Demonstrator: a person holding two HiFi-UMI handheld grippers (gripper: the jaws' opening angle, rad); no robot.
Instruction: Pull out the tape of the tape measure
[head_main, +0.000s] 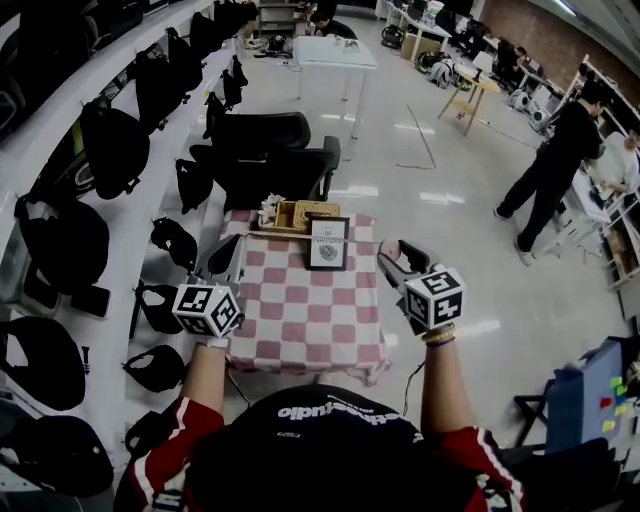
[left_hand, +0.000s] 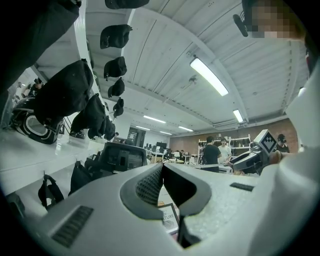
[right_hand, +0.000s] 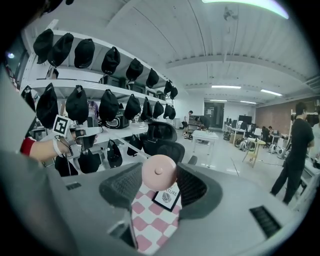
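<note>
Right gripper (right_hand: 159, 176) clamps pink tape measure (right_hand: 159, 171); left gripper (left_hand: 161, 168) pinched shut, empty. Framed sign (head_main: 328, 243) at twelve o'clock on checkered table (head_main: 300, 315).

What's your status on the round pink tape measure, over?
Left gripper shut, nothing seen in it. Right gripper shut on round pink tape measure; tape not out. Nothing between the grippers.

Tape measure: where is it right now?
In the right gripper view, the pink round tape measure sits between the right gripper's jaws, with the checkered tablecloth and framed sign behind it.
</note>
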